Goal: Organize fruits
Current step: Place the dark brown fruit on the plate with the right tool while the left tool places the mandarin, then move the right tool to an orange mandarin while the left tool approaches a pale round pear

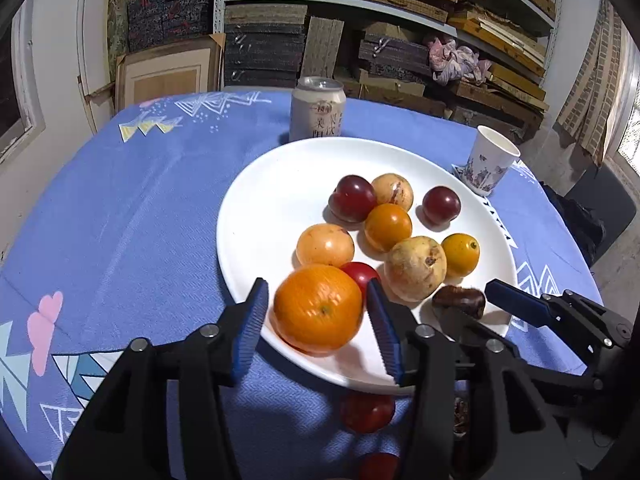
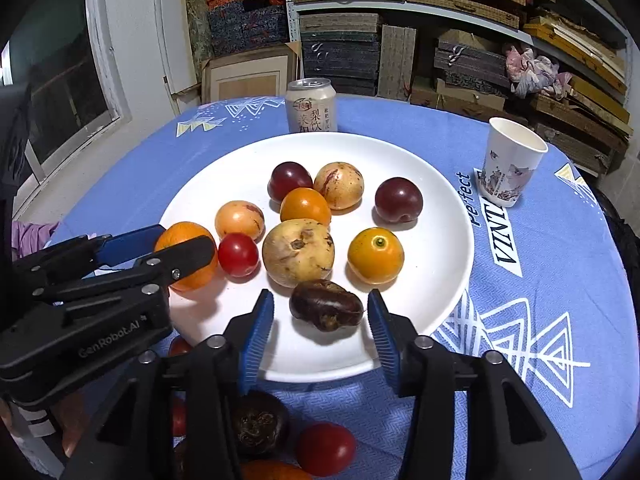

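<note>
I have both grippers down at the near rim of the wide white ceramic plate (image 2: 432, 216) on the counter with the blue patterned cloth (image 1: 120, 208), and each one straddles a fruit it is setting down. The left gripper (image 1: 318, 312) has its blue ribbed fingers (image 1: 256, 320) parted around the large round orange (image 1: 318, 308); I see a clear gap on the left side and the right finger sits just beside the peel, so I judge the fruit released and resting on the plate's near edge. The right gripper (image 2: 320, 320) is likewise open, its fingers (image 2: 256, 332) standing apart from the dark brown wrinkled fruit (image 2: 326, 305) lying between them on the plate. To finish this step well, I would draw each gripper straight back along its own line without closing or twisting, since the orange sits near the rim and a nudge from the right finger could roll it off, or into the small red tomato (image 1: 362, 274) just beyond it. The orange looks smooth and firm, slightly blurred; the brown fruit is lumpy, shrivelled and unlikely to roll. Beyond my fingers the plate already carries plums, yellow fruits and pale speckled ones. Beneath my grippers, off the plate, I see more fruit waiting on the cloth: a red tomato (image 2: 326, 448) and another dark wrinkled fruit (image 2: 260, 424).
</note>
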The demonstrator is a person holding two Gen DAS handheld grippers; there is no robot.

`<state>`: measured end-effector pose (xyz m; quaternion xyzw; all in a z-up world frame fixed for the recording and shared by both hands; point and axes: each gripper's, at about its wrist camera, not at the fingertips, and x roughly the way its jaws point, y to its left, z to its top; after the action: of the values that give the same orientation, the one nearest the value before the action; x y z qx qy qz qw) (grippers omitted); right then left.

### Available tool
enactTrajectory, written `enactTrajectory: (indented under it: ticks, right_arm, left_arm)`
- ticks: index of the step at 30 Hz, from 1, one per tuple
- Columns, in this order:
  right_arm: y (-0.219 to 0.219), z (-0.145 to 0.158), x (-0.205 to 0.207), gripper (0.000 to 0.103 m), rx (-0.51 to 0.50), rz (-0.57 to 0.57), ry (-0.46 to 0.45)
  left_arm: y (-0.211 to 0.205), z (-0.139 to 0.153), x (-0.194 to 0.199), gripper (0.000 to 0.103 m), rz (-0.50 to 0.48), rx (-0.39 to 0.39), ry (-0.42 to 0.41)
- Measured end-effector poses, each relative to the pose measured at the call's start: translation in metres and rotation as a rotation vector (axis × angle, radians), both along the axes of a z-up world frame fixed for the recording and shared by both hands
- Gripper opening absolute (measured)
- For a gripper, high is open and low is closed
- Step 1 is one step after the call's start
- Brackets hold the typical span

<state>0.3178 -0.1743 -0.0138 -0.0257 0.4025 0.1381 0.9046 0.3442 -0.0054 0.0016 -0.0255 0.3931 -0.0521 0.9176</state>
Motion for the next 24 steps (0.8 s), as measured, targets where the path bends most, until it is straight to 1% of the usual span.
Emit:
enactTrajectory:
  ticks: [2, 4, 5, 6, 7, 8, 9, 10, 11, 14, 16, 17, 18, 20, 21, 24]
  right_arm:
    - [-0.002, 0.005, -0.003, 0.053, 0.011, 0.001, -0.013]
    - [-0.004, 0.015, -0.010, 0.053, 0.019, 0.004, -0.035]
    - [-0.007, 0.021, -0.015, 0.057, 0.029, 0.003, -0.049]
    - [-0.009, 0.029, -0.023, 0.060, 0.047, 0.006, -0.068]
    - [-0.011, 0.035, -0.028, 0.066, 0.058, 0.009, -0.080]
    - [-0.013, 0.042, -0.035, 0.072, 0.069, 0.013, -0.096]
    - [-0.016, 0.048, -0.045, 0.075, 0.080, 0.015, -0.116]
    - [-0.019, 0.052, -0.055, 0.080, 0.089, 0.013, -0.133]
    - [-0.023, 0.055, -0.063, 0.084, 0.095, 0.008, -0.146]
    - [-0.036, 0.050, -0.092, 0.093, 0.119, -0.026, -0.176]
    - [-0.045, 0.036, -0.111, 0.096, 0.123, -0.048, -0.175]
    - [-0.049, 0.028, -0.116, 0.098, 0.121, -0.062, -0.168]
    - [-0.053, 0.018, -0.120, 0.098, 0.113, -0.089, -0.145]
    - [-0.058, 0.010, -0.120, 0.098, 0.131, -0.101, -0.103]
    - [-0.060, 0.011, -0.119, 0.098, 0.144, -0.104, -0.103]
    - [-0.069, 0.011, -0.117, 0.099, 0.179, -0.142, -0.107]
  left_arm:
    - [0.000, 0.008, -0.007, 0.060, 0.004, 0.009, -0.031]
    - [0.001, 0.019, -0.015, 0.061, -0.008, -0.001, -0.056]
    - [0.004, 0.026, -0.021, 0.061, -0.011, -0.012, -0.071]
    - [0.007, 0.033, -0.027, 0.065, -0.011, -0.023, -0.088]
    - [0.011, 0.042, -0.037, 0.069, -0.008, -0.035, -0.114]
    - [0.015, 0.048, -0.047, 0.075, 0.001, -0.038, -0.142]
    - [0.018, 0.052, -0.055, 0.080, 0.011, -0.032, -0.163]
    - [0.024, 0.056, -0.069, 0.082, 0.028, -0.018, -0.193]
    - [0.028, 0.057, -0.079, 0.084, 0.036, -0.013, -0.202]
    - [0.037, 0.044, -0.107, 0.085, 0.047, 0.001, -0.182]
    - [0.038, 0.027, -0.123, 0.087, 0.048, 0.033, -0.147]
    - [0.035, 0.017, -0.129, 0.087, 0.048, 0.061, -0.120]
    - [0.031, 0.009, -0.134, 0.087, 0.045, 0.090, -0.105]
    - [0.025, 0.003, -0.141, 0.087, 0.032, 0.133, -0.109]
    - [0.021, 0.004, -0.145, 0.087, 0.020, 0.146, -0.127]
    - [0.015, 0.004, -0.150, 0.087, -0.019, 0.142, -0.145]
